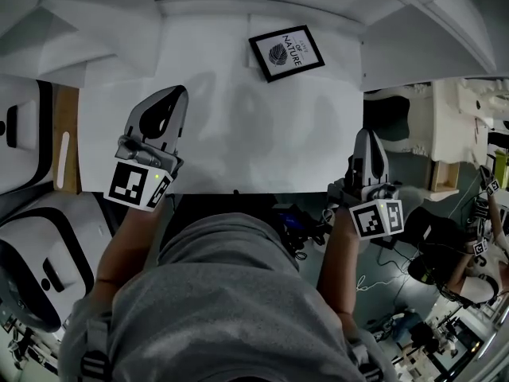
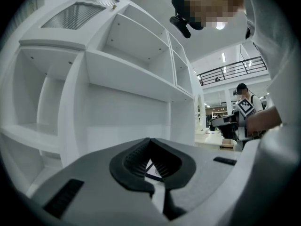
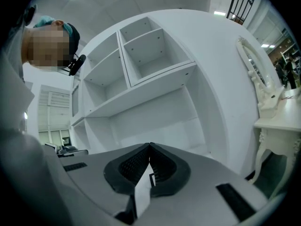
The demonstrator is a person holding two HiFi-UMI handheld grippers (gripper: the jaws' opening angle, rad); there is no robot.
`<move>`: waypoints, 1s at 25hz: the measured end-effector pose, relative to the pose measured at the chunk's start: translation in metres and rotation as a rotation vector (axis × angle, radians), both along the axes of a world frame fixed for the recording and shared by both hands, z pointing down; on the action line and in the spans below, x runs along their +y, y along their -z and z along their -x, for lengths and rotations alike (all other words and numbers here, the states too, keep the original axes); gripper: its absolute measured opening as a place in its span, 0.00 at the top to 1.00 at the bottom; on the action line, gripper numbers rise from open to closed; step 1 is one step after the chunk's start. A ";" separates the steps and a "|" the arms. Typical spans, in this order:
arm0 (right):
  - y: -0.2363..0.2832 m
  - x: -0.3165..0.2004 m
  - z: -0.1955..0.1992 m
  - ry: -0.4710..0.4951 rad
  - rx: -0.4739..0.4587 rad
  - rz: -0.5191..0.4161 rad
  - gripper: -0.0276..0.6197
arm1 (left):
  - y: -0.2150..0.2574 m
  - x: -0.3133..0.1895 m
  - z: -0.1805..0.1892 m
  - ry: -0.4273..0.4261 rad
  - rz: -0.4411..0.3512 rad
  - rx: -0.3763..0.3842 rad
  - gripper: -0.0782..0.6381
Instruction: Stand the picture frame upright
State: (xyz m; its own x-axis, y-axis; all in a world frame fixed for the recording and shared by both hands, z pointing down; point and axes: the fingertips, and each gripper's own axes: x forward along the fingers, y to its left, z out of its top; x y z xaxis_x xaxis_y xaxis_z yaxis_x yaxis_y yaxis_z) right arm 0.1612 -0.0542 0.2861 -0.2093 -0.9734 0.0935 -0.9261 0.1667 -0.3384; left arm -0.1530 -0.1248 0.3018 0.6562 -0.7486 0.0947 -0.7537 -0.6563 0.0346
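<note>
Picture frame lay flat, face up, at the far side of the white desk, close under the shelf unit. Left tool and right tool were both well short of it, jaws closed together, holding nothing. Likely risk: lying flat, the frame offers little edge, so a nudge could slide it against the shelf back instead of lifting it.

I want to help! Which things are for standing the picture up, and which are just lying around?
For the job: black-framed picture lying flat; white table; left gripper; right gripper.
Just lying about: white shelf unit; white carved side table.
</note>
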 end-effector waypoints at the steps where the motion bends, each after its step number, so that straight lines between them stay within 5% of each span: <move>1: 0.000 -0.003 -0.001 0.002 -0.001 0.002 0.92 | 0.000 -0.002 -0.001 0.002 0.001 -0.001 0.88; 25: -0.010 -0.055 -0.011 0.121 -0.013 0.008 0.92 | -0.016 -0.029 -0.017 0.085 0.015 -0.032 0.88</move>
State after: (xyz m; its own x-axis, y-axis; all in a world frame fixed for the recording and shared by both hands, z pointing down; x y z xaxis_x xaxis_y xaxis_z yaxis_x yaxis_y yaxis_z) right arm 0.1720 -0.1091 0.2957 -0.3261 -0.9402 0.0980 -0.8952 0.2739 -0.3517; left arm -0.1359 -0.1539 0.3174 0.5867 -0.7998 0.1268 -0.8076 -0.5894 0.0190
